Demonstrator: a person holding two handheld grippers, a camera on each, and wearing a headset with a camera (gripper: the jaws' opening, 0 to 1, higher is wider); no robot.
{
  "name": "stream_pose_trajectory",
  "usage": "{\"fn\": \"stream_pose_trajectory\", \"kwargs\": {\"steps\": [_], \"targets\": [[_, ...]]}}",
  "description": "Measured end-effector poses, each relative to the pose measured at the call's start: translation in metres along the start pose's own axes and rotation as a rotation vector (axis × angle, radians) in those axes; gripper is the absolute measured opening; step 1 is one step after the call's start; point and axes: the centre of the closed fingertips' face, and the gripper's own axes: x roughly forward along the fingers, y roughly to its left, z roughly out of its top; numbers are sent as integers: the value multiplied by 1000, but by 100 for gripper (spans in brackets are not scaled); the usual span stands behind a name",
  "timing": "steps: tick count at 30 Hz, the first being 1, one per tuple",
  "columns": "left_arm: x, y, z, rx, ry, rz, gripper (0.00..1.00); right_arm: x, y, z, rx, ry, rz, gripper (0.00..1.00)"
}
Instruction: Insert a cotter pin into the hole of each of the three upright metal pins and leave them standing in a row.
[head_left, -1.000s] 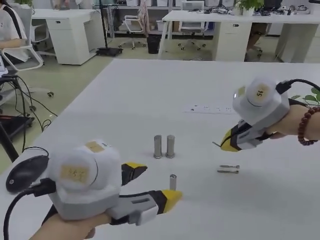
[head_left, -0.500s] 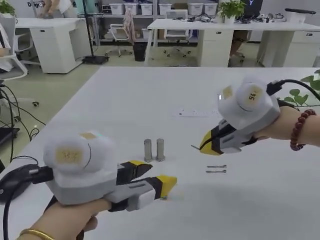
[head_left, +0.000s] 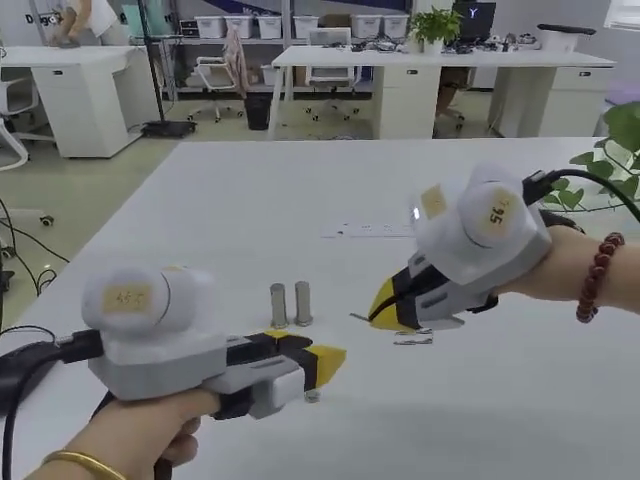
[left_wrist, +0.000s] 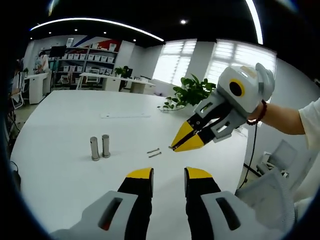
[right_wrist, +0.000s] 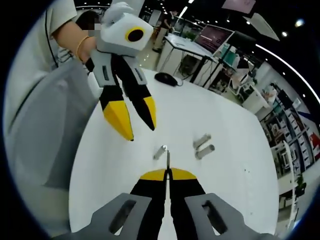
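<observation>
Your right gripper (head_left: 372, 316): jaws clamped on cotter pin (head_left: 358, 318), pin end poking past yellow tips, held above table (head_left: 250, 200). Your left gripper (head_left: 328, 350): jaws apart, nothing between them. Two metal pins (head_left: 279, 305) upright mid-table, side by side, almost touching. Third metal pin (right_wrist: 160, 151) on table beneath your left gripper's tips, mostly hidden in head view; likely upright, hard to tell. Two spare cotter pins (head_left: 413, 338) flat on table below your right gripper.

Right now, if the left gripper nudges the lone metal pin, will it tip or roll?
Probably tips: the lone metal pin stands tall and narrow on one small end. Once down, its round body would likely roll on the smooth table.
</observation>
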Motion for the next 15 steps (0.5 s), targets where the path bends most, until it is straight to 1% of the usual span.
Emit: {"fn": "stream_pose_trajectory", "kwargs": {"steps": [3, 9, 10, 12, 15], "targets": [[1, -2, 3, -48, -10, -15, 22, 0, 5, 3, -4, -10, 7, 2], [4, -3, 2, -87, -7, -20, 17, 0, 14, 14, -26, -44, 8, 2], [4, -3, 3, -91, -7, -22, 16, 0, 15, 15, -31, -47, 6, 2], [5, -5, 4, -120, -21, -35, 15, 0, 17, 18, -42, -51, 3, 2], [6, -6, 3, -133, -16, -41, 14, 0, 20, 20, -53, -51, 4, 2]]}}
